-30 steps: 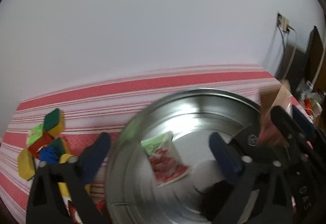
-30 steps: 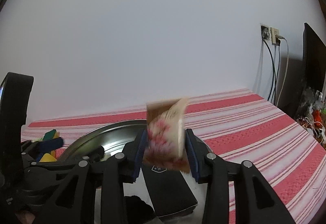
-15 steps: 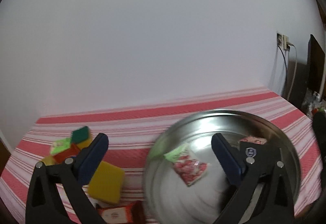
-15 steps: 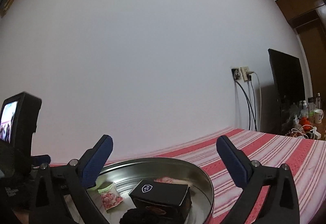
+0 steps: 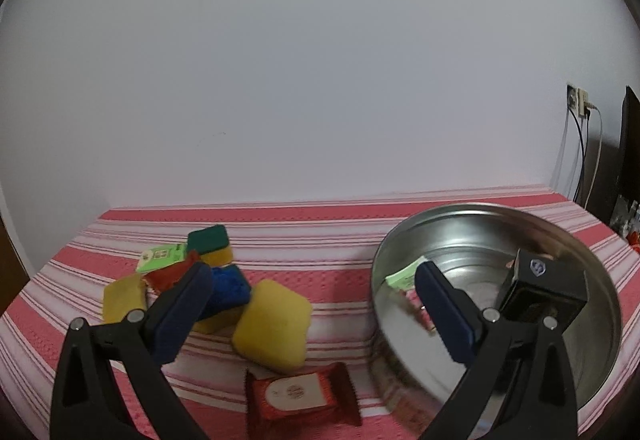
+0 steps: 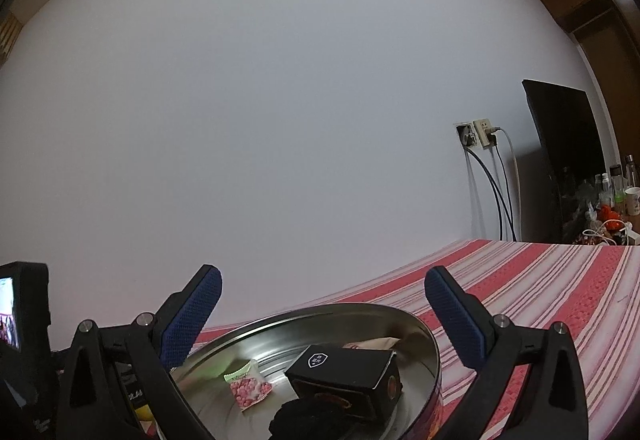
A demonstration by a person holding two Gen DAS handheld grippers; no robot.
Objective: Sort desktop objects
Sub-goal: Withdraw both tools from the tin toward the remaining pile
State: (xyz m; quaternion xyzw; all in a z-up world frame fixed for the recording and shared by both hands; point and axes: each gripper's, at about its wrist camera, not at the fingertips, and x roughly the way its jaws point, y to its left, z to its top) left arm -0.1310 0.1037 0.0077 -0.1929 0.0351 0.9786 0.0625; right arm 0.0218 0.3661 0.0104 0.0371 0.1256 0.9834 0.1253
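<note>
A round metal tin [image 5: 600,304] stands on the red striped cloth, also in the right wrist view [image 6: 430,356]. In it lie a black box [image 6: 344,366], a pink-and-green snack packet [image 6: 248,386] and a beige packet [image 6: 376,343] behind the box. My left gripper [image 5: 312,304] is open and empty above a yellow sponge [image 5: 272,324] and a red packet [image 5: 296,394]. My right gripper [image 6: 320,308] is open and empty above the tin.
Left of the tin lies a pile: a blue sponge [image 5: 228,288], a green-topped sponge [image 5: 208,240], a green packet [image 5: 160,256], a yellow sponge [image 5: 120,296]. A dark monitor [image 6: 564,128], wall sockets with cables [image 6: 480,136] and bottles [image 6: 620,184] stand at the right.
My right gripper opened and let go of the beige packet, which now lies in the tin, then rose. My left gripper swung left, away from the tin, toward the sponge pile.
</note>
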